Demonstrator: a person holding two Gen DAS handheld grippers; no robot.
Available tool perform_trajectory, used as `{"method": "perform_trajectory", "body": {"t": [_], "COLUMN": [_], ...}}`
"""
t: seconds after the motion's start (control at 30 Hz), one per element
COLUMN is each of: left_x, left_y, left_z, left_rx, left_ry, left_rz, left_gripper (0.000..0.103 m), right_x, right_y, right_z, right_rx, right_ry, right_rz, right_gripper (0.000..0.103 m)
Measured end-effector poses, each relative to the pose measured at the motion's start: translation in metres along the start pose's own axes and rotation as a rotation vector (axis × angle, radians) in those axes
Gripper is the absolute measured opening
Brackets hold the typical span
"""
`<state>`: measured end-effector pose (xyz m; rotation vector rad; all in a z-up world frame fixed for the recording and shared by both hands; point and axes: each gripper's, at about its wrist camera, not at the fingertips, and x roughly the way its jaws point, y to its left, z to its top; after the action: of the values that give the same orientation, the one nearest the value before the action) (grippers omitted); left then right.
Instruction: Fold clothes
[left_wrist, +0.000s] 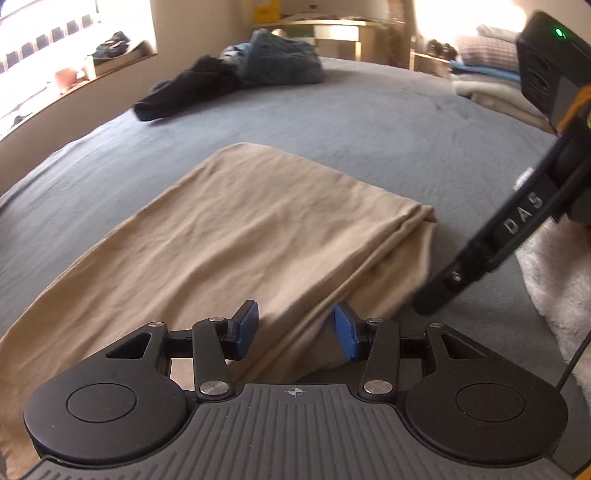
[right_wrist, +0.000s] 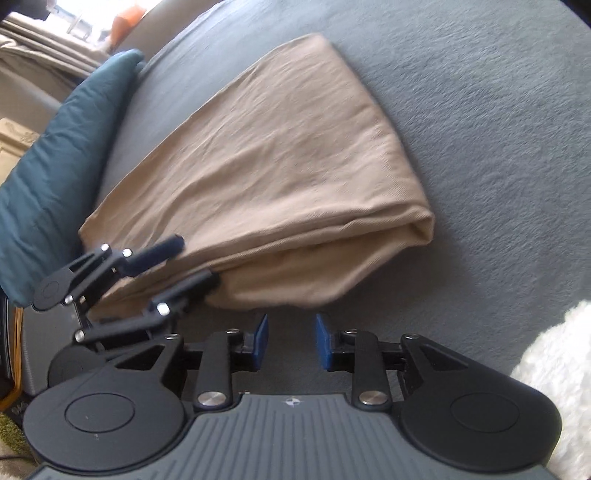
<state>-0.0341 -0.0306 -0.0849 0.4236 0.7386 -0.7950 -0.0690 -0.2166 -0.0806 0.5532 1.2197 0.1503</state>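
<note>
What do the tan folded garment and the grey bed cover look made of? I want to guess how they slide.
The tan folded garment looks like a thin woven cotton or cotton blend, matte, with fine creases and a faint weave. The grey bed cover looks like a soft brushed or fleece-type fabric: matte, with a slightly nubby texture. Neither can be told for certain.

So it's a bed (left_wrist: 369, 122) with a grey cover, tan folded cloth (left_wrist: 236, 236) lying flat near the front, dark clothes pile (left_wrist: 236, 70) way at the back.
</note>
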Motion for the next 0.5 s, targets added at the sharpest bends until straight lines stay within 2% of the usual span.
{"method": "perform_trajectory", "body": {"t": [0.2,0.33,0.5], "left_x": [0.009,0.011,0.015], "left_y": [0.003,0.012,0.024], "left_z": [0.002,0.004,0.005], "left_rx": [0.006,-0.027,-0.108], "left_ry": [-0.019,-0.035,-0.033], "left_rz": [-0.051,-0.094,-0.134], "left_gripper": [0.046,0.032,0.028], "right_x": [0.004,-0.001,0.002], "right_y": [-0.009,0.0,0.001], "right_z": [0.005,0.0,-0.001], "right_rx": [0.006,-0.064,-0.059], "right_ry": [-0.042,-0.079,-0.061], "right_rz": [0.011,0.007,-0.015], "right_gripper": [0.03,0.024,0.024]}}
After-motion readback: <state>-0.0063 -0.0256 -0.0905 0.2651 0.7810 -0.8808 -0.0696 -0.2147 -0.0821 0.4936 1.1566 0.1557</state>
